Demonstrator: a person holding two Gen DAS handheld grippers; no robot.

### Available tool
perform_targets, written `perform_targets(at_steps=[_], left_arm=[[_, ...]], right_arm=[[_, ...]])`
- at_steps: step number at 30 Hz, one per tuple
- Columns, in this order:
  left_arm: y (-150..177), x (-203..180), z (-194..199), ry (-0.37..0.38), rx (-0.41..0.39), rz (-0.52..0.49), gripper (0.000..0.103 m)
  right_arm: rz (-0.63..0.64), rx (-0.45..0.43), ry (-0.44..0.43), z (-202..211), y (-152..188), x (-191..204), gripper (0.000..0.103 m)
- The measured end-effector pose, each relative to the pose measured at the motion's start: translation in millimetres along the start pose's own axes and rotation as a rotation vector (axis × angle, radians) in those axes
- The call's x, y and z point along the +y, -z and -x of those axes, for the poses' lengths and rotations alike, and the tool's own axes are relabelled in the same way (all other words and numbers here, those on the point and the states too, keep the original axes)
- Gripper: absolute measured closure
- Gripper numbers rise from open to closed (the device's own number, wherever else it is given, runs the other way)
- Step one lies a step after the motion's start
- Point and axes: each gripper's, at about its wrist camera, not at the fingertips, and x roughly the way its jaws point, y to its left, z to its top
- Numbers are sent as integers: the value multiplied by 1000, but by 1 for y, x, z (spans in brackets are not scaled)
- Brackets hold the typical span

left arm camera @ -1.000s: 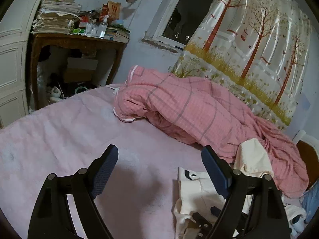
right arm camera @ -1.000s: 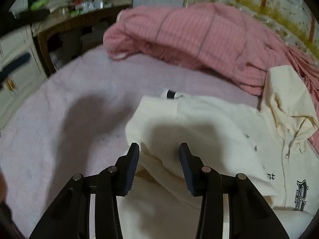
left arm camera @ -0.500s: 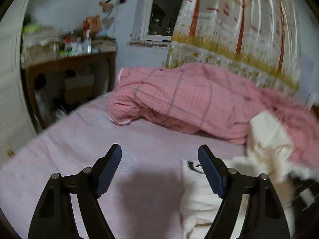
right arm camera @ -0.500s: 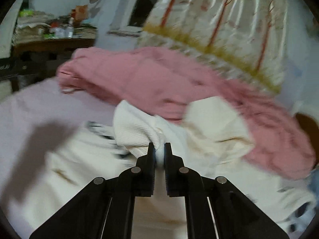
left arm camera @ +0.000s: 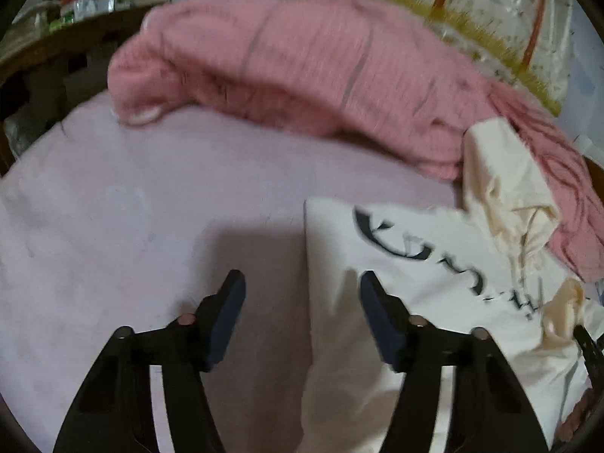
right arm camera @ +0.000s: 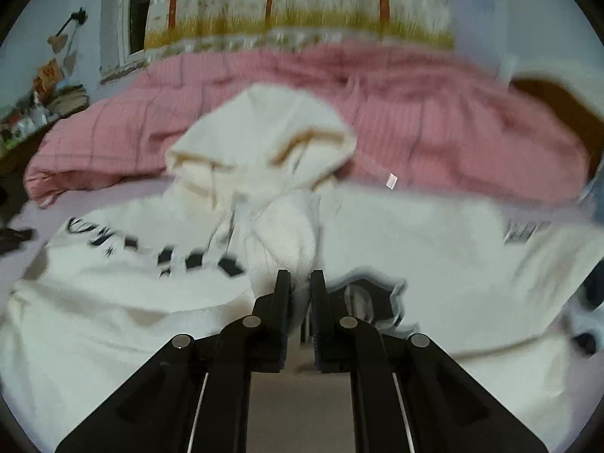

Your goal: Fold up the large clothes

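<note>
- The cream hoodie (right arm camera: 132, 302) lay spread on the pink bed sheet (left arm camera: 113, 226), filling the lower half of the right wrist frame, its hood (right arm camera: 264, 139) bunched at upper centre against the pink checked quilt (right arm camera: 434, 132).
- The right tool (right arm camera: 300, 283) was clamped on a thick roll of the hoodie's fabric at centre frame, though its jaws were easing apart slightly.
- The left tool (left arm camera: 302, 294) stood with its jaws apart and closing, straddling the hoodie's left edge at lower centre of its frame, pads not yet pressing cloth.
- Risk: the right tool's loosening pinch might let the roll slide out (thick knit springs back), undoing the fold.
- Risk: the left tool could close on sheet along with the hem and drag the bedding.
- Hard to make out: both frames were motion-blurred, the black lettering (left arm camera: 407, 245) unreadable; the sleeves' whereabouts were unclear, and the hoodie's lower hem ran out of frame.
</note>
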Motion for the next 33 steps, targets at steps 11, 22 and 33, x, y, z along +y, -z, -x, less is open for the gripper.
perform_targets(at_steps=[11, 22, 33], left_arm=[[18, -26, -30, -105, 50, -125, 39], [13, 0, -3, 41, -97, 66, 99], [15, -18, -26, -80, -27, -32, 96]], right_arm=[[-248, 138, -57, -34, 1, -50, 18], [-91, -153, -98, -12, -60, -31, 88], [-81, 180, 143, -97, -27, -31, 75]])
